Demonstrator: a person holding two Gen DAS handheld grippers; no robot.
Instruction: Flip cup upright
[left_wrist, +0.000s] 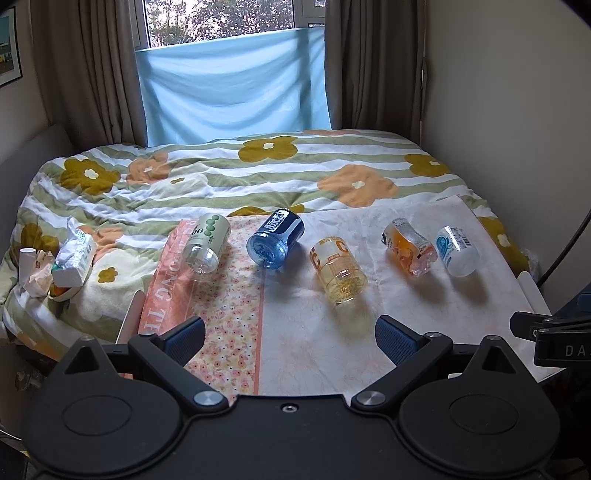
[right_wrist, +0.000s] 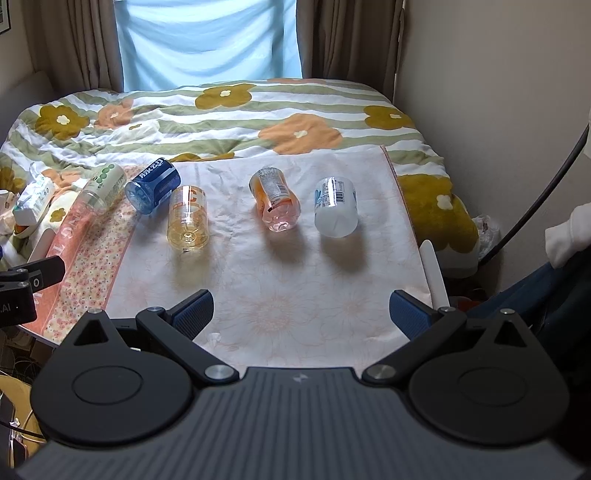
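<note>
Floral cloth covers the table (right_wrist: 295, 288), where five clear plastic cups lie on their sides in a row, long axes running roughly from 12 to 6 o'clock. Nearest the right gripper (right_wrist: 301, 314) is the white cup (right_wrist: 335, 211) at 12 o'clock, the orange cup (right_wrist: 275, 201) at 11. The left gripper (left_wrist: 290, 338) faces the yellow cup (left_wrist: 340, 271) at 12 to 1; both sets of jaws stand wide apart, holding nothing.

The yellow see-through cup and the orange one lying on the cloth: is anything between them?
Nothing: between the yellow clear plastic cup and the orange clear plastic cup the right wrist view shows only bare pale floral cloth.
</note>
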